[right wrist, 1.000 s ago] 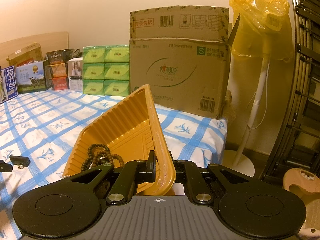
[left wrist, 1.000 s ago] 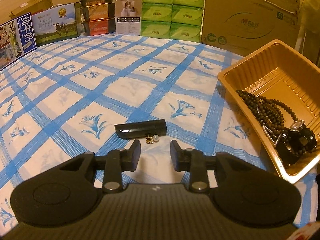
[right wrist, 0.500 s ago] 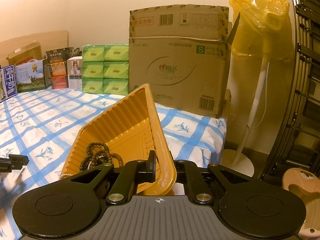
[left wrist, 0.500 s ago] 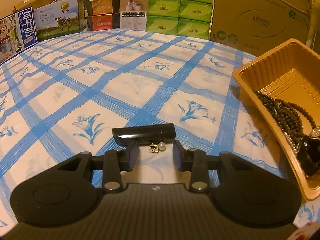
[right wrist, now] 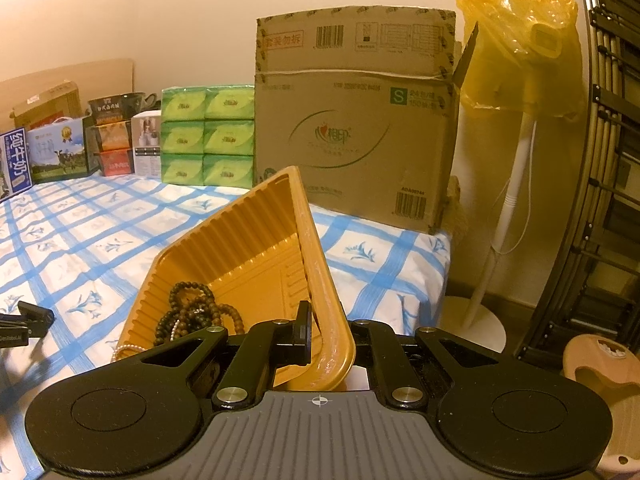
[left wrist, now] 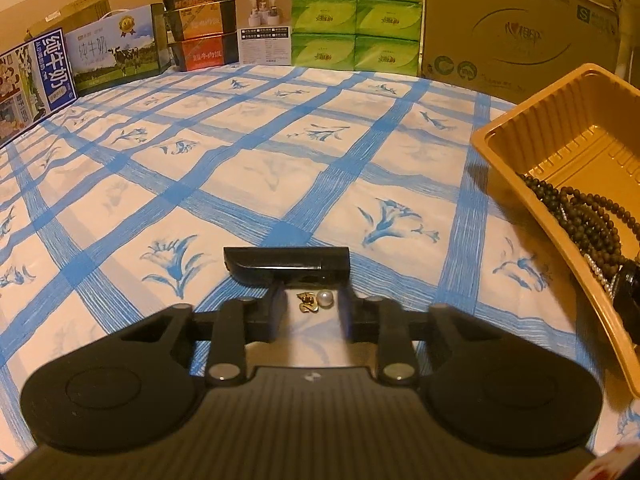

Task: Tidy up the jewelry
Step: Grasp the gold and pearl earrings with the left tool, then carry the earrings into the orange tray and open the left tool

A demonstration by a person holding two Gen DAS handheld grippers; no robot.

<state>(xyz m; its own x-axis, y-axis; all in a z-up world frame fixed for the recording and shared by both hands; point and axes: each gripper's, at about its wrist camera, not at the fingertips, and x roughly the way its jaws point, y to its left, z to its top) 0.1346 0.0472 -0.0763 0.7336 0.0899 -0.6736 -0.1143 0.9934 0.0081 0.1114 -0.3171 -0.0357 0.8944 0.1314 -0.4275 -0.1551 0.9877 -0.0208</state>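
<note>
A small gold earring with a white pearl (left wrist: 314,301) lies on the blue-checked cloth, just in front of a black oblong clip (left wrist: 286,264). My left gripper (left wrist: 311,303) is low over the cloth with the earring between its fingers. Its jaws are closing, and a gap still shows on both sides of the earring. At the right stands a golden plastic tray (left wrist: 508,168) holding dark bead strings (left wrist: 580,220) and a black watch (left wrist: 628,292). My right gripper (right wrist: 328,332) is shut on the near rim of the tray (right wrist: 248,240), tilting it; the beads (right wrist: 192,312) lie at its low side.
Milk cartons (left wrist: 52,76), stacked food boxes (left wrist: 200,24), green tissue packs (left wrist: 356,16) and a large cardboard box (right wrist: 356,128) line the back edge. Past the table's right edge are a fan wrapped in a yellow bag (right wrist: 524,40), a metal rack (right wrist: 600,160) and a slipper (right wrist: 600,364).
My left gripper moved forward and down until the earring sits between its fingers, and its jaws narrowed. The right gripper and tray stayed as they were.
</note>
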